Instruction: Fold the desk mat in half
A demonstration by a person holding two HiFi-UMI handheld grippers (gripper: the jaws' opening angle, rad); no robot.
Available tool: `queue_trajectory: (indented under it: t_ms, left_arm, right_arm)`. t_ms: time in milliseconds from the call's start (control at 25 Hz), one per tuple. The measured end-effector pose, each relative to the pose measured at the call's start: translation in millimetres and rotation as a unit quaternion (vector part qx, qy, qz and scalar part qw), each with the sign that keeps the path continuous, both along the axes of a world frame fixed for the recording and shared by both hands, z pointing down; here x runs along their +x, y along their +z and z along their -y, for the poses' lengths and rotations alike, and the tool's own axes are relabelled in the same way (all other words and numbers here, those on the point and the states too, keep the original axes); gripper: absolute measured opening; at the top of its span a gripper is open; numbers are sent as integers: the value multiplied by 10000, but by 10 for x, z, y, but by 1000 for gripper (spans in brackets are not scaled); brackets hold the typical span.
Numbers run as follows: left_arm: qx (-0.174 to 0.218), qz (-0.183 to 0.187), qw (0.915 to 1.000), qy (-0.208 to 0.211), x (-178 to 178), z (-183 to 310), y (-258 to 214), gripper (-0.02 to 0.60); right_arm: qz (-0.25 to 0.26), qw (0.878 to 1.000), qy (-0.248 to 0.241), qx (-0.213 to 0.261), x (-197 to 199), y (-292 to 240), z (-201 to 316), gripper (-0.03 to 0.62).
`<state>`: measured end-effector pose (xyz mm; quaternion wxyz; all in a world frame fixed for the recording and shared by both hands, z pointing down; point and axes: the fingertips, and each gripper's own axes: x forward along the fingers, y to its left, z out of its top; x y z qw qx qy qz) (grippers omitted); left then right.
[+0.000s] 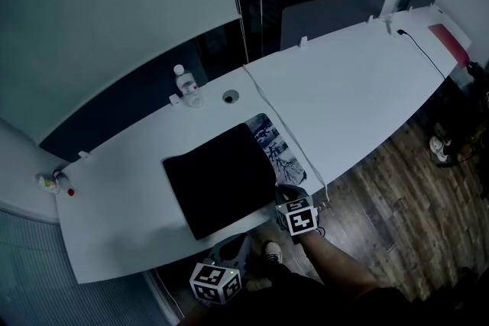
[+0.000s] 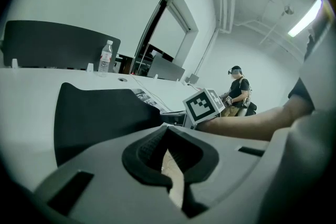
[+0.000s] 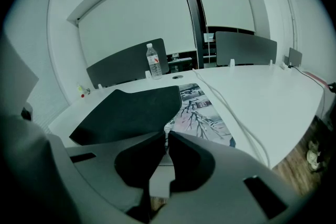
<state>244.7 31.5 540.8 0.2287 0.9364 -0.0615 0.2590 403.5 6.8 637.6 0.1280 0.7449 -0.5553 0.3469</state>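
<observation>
The desk mat (image 1: 220, 185) lies folded on the white desk (image 1: 359, 88), black underside up. A strip of its printed face (image 1: 276, 149) shows along the right side. In the right gripper view the black flap (image 3: 131, 113) lies left of the printed part (image 3: 202, 118). My right gripper (image 1: 286, 192) is at the mat's near right corner, its jaws (image 3: 165, 135) shut to a thin slit with nothing seen between them. My left gripper (image 1: 229, 246) hangs off the desk's near edge, short of the mat (image 2: 100, 113), its jaws (image 2: 165, 132) shut and empty.
A water bottle (image 1: 186, 85) and a cable hole (image 1: 230, 97) sit behind the mat. A white cable (image 1: 294, 137) runs along the mat's right side. Small items (image 1: 53, 181) lie at the desk's far left. Grey partitions (image 1: 332, 15) line the back. Another person (image 2: 239, 93) stands far off.
</observation>
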Motion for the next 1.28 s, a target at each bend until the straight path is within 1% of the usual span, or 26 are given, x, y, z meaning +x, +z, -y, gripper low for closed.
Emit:
queue_trajectory:
  t_ms: [280,640,1280]
  left_arm:
    - [-33,-36,9999,100,156,-61,82,6]
    - [-120,21,9995,282,384,-101,161,6]
    - [-266,133,9982,523,622,-155,287,6]
  right_arm:
    - [-22,9999,125,-34,186,45,-95,41]
    - [8,9993,363,-100,475,122,-225,41]
    - [110,9978,624,-195,729,270,-334,41]
